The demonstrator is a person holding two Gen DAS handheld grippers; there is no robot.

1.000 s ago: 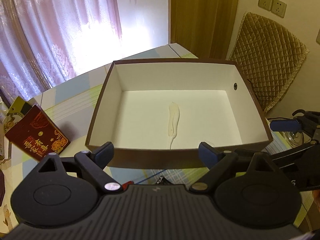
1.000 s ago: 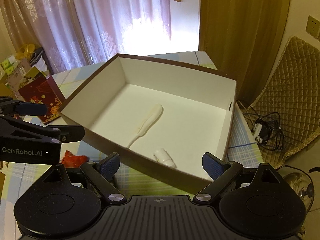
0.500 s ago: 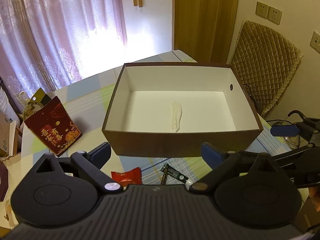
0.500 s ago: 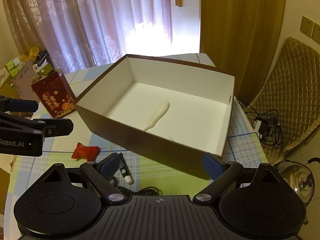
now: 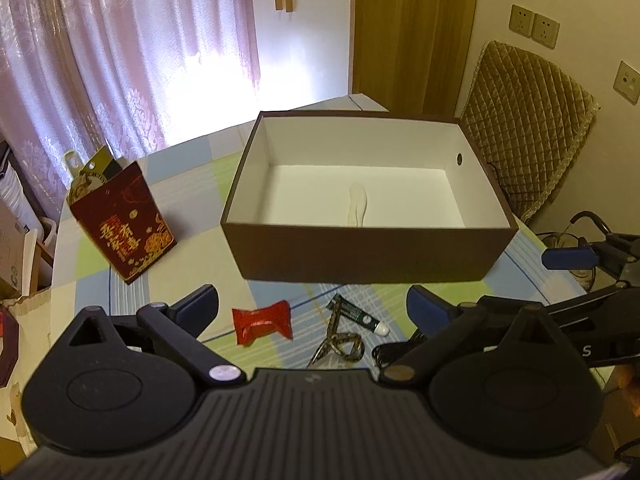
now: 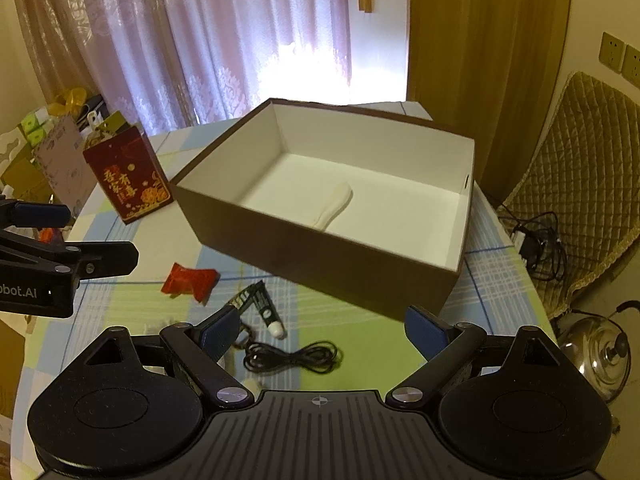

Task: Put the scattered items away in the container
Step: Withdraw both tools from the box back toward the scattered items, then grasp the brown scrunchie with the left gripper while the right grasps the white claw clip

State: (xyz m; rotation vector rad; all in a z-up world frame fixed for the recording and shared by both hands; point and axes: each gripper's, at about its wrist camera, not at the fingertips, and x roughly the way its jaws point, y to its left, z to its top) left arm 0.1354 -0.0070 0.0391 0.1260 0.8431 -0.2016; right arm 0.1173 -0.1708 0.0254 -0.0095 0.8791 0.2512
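Checked tablecloth (image 5: 192, 184) under curtained window light, and the brown box (image 5: 360, 252) sits mid-table with a white spoon (image 6: 332, 204) inside. In front of it lie a red wrapper (image 5: 262, 322), a green tube (image 6: 266, 308) and a black cable (image 6: 296, 356). Left gripper (image 5: 312, 306) and right gripper (image 6: 320, 330) both hover above them, fingers spread wide, holding nothing.

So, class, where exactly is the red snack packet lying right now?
The red snack packet lies on the table in front of the brown box, left of the green tube.

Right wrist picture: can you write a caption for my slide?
Open right claw above a black cable, green tube and red packet, facing the brown box.
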